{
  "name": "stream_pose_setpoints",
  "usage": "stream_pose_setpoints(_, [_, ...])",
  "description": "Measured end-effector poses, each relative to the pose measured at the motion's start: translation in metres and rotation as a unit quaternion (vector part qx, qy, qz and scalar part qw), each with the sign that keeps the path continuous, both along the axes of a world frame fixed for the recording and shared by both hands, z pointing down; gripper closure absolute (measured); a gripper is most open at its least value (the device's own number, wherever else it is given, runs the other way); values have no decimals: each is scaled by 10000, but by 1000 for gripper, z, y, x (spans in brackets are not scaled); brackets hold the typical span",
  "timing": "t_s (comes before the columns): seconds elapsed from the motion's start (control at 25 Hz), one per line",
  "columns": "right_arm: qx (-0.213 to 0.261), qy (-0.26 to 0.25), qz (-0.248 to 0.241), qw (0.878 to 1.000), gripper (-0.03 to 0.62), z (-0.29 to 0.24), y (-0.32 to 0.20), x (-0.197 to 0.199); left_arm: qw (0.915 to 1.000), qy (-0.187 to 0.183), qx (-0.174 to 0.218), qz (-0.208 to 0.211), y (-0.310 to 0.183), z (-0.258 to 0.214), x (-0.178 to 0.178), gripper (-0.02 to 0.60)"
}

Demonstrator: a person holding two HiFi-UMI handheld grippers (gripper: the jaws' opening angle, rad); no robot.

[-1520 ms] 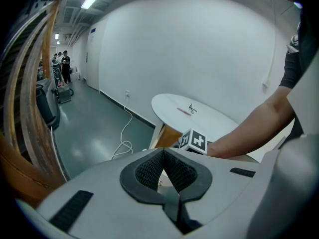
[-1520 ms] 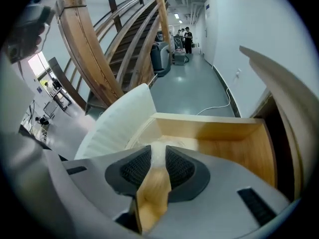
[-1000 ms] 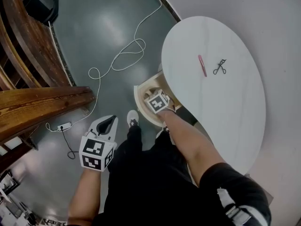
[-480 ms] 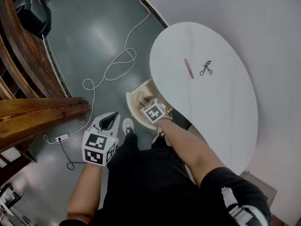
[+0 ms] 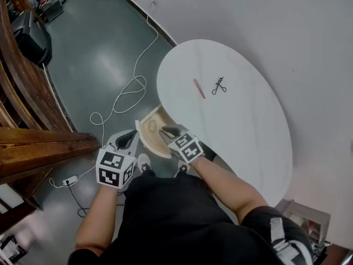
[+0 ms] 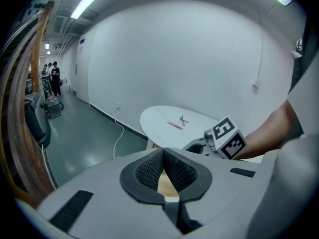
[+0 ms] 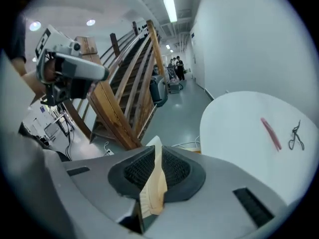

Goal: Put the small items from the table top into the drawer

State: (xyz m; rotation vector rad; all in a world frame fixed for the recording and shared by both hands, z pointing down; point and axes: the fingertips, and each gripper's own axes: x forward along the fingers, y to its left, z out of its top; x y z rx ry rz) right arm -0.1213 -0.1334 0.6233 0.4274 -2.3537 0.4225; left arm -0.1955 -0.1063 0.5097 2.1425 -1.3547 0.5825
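A thin pink stick (image 5: 199,88) and a black eyelash curler (image 5: 219,85) lie side by side on the white oval table (image 5: 237,137). Both also show in the right gripper view, the pink stick (image 7: 269,132) left of the curler (image 7: 296,136). A light wooden drawer (image 5: 148,127) stands pulled out at the table's near-left edge. My right gripper (image 5: 167,130) hovers over the drawer. Its jaws have just been closing and stand narrowly apart (image 7: 156,151); only the drawer's wood shows in the gap. My left gripper (image 5: 128,138) sits just left of the drawer, shut and empty (image 6: 163,151).
A white cable (image 5: 127,93) loops over the grey-green floor toward a power strip (image 5: 69,180). A wooden stair rail (image 5: 38,148) runs along the left. A white wall borders the table's far side. People stand far down the hall (image 6: 52,76).
My right gripper has risen out of the drawer and now hangs above it. My left gripper has lifted and come closer to the drawer's left side.
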Motion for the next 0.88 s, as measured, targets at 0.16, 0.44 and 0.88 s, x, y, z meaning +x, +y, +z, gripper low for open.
stream_pose_setpoints(0.16, [129,-390,328,9986,574,-44,4,23,9997,-8,104,205,-2,-7,20,566])
stream_pose_setpoints(0.44, [444,-853,826,9919,585,-105,9,74,9970,-75,390,664,-12,-22,61,565])
stream_pose_setpoints(0.88, [650,-877,1694,9795,585,-112,-6,153,9917,-165,449,1192,-16,-28,118,565])
